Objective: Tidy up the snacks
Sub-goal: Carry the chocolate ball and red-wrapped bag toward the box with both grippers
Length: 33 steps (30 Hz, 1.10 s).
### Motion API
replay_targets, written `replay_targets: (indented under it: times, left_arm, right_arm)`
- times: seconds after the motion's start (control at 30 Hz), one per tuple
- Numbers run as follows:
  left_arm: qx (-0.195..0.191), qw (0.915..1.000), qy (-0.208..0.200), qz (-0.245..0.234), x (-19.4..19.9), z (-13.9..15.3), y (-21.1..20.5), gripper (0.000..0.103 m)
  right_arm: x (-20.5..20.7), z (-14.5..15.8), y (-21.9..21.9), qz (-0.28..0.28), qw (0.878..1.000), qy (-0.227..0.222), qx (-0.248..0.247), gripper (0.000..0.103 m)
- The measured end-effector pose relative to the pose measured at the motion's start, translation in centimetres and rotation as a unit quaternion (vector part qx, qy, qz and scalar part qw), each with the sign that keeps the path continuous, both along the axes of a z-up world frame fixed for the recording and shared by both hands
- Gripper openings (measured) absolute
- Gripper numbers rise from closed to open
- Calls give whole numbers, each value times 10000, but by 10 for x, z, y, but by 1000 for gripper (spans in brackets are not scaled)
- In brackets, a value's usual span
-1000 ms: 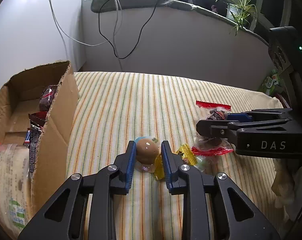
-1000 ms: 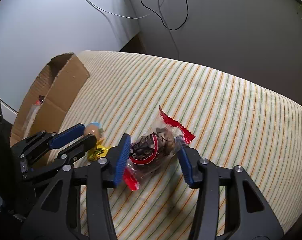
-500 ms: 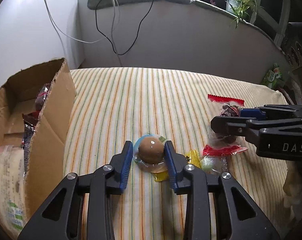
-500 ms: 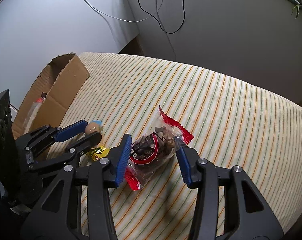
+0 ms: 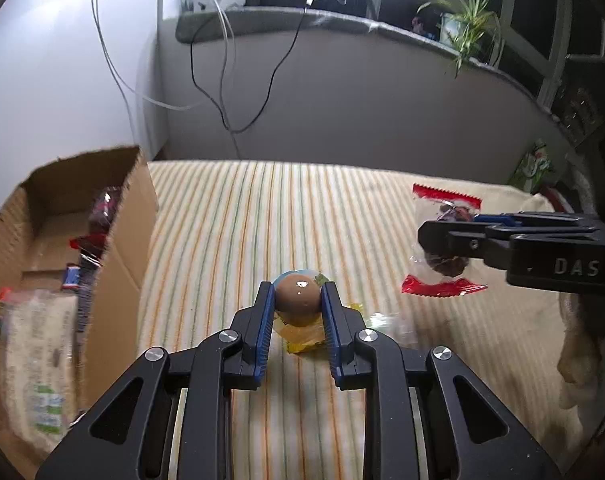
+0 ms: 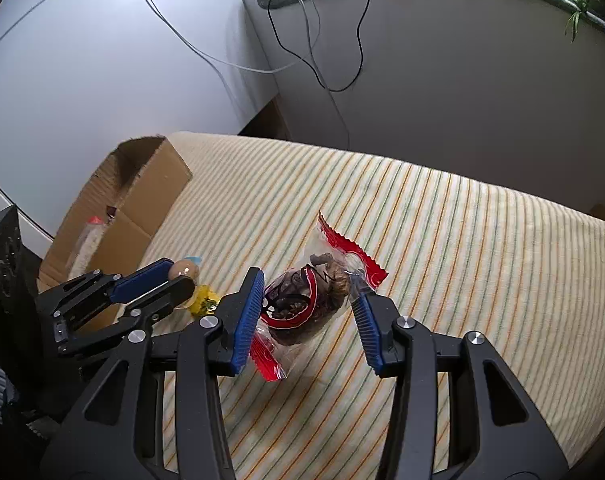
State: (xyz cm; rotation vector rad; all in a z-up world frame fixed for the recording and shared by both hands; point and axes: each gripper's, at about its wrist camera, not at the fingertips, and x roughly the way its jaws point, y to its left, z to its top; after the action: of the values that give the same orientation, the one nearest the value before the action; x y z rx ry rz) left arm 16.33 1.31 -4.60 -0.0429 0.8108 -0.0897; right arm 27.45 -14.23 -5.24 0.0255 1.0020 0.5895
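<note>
My left gripper (image 5: 297,300) is shut on a brown egg-shaped snack (image 5: 297,298) in a clear wrapper and holds it above the striped cloth (image 5: 230,240). It also shows in the right wrist view (image 6: 184,269). My right gripper (image 6: 306,304) is shut on a clear packet with red ends (image 6: 314,300) holding dark snacks, lifted off the cloth; it shows at the right of the left wrist view (image 5: 442,248). A yellow wrapped candy (image 5: 302,338) lies on the cloth under the egg.
An open cardboard box (image 5: 114,240) stands at the left with several snack packs inside, including a pale rice-cracker pack (image 5: 34,360). A clear wrapped sweet (image 5: 386,322) lies by the yellow candy. Cables hang on the wall behind. A plant (image 5: 466,20) sits on the ledge.
Both grippers have risen from the cloth with their snacks held. The egg snack has lifted away from the yellow candy, and the red-ended packet hangs clear of the cloth.
</note>
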Motion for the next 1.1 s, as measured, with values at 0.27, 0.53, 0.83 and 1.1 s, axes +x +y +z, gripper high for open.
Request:
replay_targets:
  times: [0.27, 0.53, 0.83, 1.1]
  left_arm:
    - [-82, 9993, -365, 98, -20, 28, 13, 22]
    - [-115, 9975, -602, 362, -38, 46, 43, 22]
    - [-126, 9944, -717, 763, -61, 54, 87, 22]
    - [-149, 9911, -775, 1075, -76, 55, 122, 22]
  right_arm:
    - [-13, 21, 1, 16, 9998, -171, 78, 46]
    - [-27, 39, 23, 203, 9992, -329, 124, 46]
    - [-35, 53, 69, 492, 9977, -440, 173, 46]
    - [-38, 62, 112, 794, 9954, -516, 166, 46]
